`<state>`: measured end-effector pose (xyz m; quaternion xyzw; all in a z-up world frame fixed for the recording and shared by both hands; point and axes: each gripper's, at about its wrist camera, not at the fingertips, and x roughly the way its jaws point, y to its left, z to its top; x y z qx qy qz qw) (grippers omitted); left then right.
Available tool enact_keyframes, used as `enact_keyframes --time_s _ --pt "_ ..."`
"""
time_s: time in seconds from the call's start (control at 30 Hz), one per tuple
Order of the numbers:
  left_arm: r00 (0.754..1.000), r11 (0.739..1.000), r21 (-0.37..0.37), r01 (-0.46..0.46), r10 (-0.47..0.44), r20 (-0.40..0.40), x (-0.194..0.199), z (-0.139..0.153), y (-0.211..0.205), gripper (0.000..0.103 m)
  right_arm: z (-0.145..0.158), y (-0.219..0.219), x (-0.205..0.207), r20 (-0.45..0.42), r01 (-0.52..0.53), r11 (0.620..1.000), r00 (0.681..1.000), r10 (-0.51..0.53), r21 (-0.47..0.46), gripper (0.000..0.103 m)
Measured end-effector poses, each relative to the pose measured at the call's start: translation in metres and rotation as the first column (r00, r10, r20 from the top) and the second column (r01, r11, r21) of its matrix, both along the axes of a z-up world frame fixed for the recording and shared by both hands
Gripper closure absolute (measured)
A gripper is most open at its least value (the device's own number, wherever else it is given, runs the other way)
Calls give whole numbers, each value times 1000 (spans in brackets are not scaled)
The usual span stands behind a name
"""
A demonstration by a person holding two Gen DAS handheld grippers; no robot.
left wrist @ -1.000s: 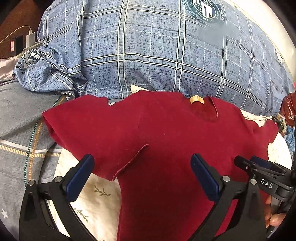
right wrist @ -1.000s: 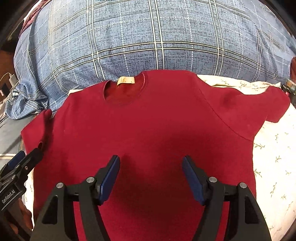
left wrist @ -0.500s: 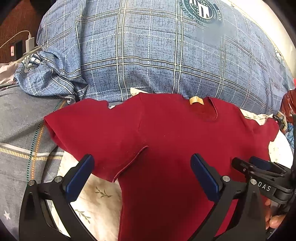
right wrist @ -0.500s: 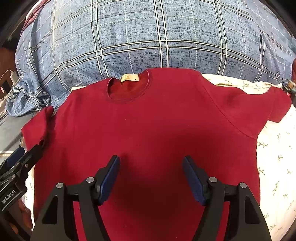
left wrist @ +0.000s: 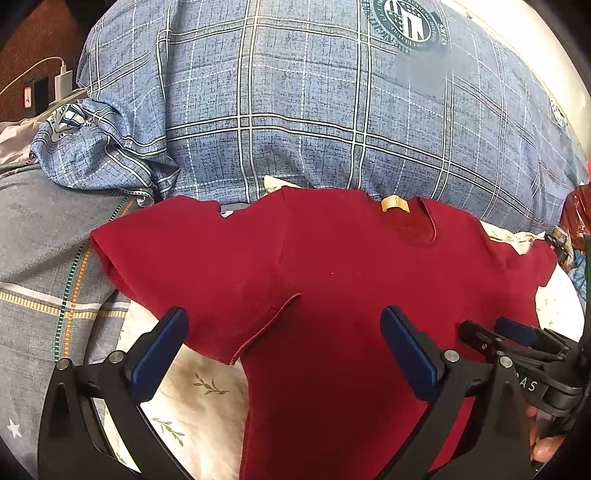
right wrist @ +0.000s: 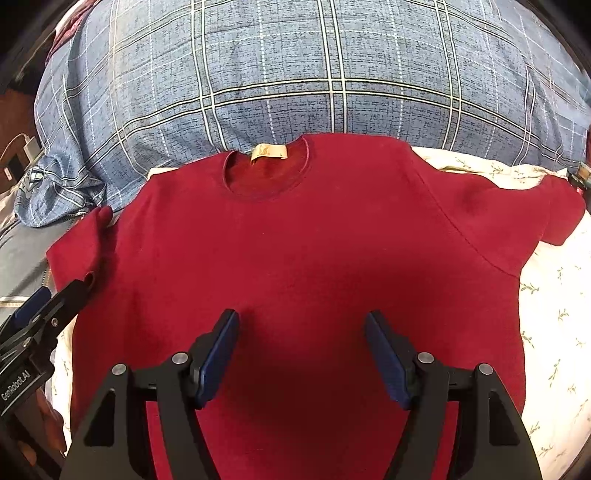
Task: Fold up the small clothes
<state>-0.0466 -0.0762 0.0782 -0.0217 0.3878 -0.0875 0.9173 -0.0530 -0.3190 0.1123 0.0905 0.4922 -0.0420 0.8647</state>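
On floral sheet (right wrist: pixel 554 332), red T-shirt (right wrist: pixel 295 258) flat below plaid pillow (right wrist: pixel 295 74); left gripper (left wrist: pixel 284 354), right gripper (right wrist: pixel 301 354) released.

On the blue plaid duvet (left wrist: pixel 295 110), up toward its far right corner, sits a round dark-green seal (left wrist: pixel 408 26) with white vertical stripes in the middle and lettering running round its rim; the letters are too warped to read. A second, smaller crest (left wrist: pixel 64 116) shows on the bunched fold at the duvet's left end, also unreadable. The tan neck label (right wrist: pixel 269 151) inside the collar of the red T-shirt (right wrist: pixel 295 258), just below the duvet, carries a small mark that cannot be made out. The left tool (right wrist: pixel 40 314), seen from the right wrist, bears "GenRobot.AI". The right tool (left wrist: pixel 517 336), seen from the left wrist, shows white letters ending in "AS".
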Motion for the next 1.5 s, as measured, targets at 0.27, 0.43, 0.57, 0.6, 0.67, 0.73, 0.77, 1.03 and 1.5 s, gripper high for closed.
enact_keyframes --time_s 0.27,0.43,0.57,0.6,0.67,0.73,0.77,1.03,1.5 --pt "1000 1000 8 -1 1 -1 2 -1 1 0 -2 7 0 0 -22 1000 1000 22 12 31" --pt "1000 1000 4 11 -11 -19 3 1 5 0 1 19 3 25 -87 996 996 87 27 31" --pt "997 998 43 -56 54 47 6 23 29 0 12 38 12 64 -210 971 977 204 115 34" --pt "993 994 55 -95 91 78 6 29 39 0 16 45 15 77 -242 960 970 232 144 36" --pt "978 981 59 -185 177 114 8 37 62 0 19 63 21 97 -312 930 950 298 196 36" --pt "961 965 45 -259 253 110 11 38 85 0 18 81 30 103 -355 902 935 340 246 36" --pt "955 958 40 -282 277 107 13 38 93 0 15 92 35 102 -373 885 928 359 279 36" --pt "915 917 -73 -393 398 68 20 36 135 0 -11 143 87 95 -372 843 926 365 389 94" --pt "910 909 -97 -406 412 41 21 28 129 0 106 -22 73 279 -155 988 949 148 2 98"
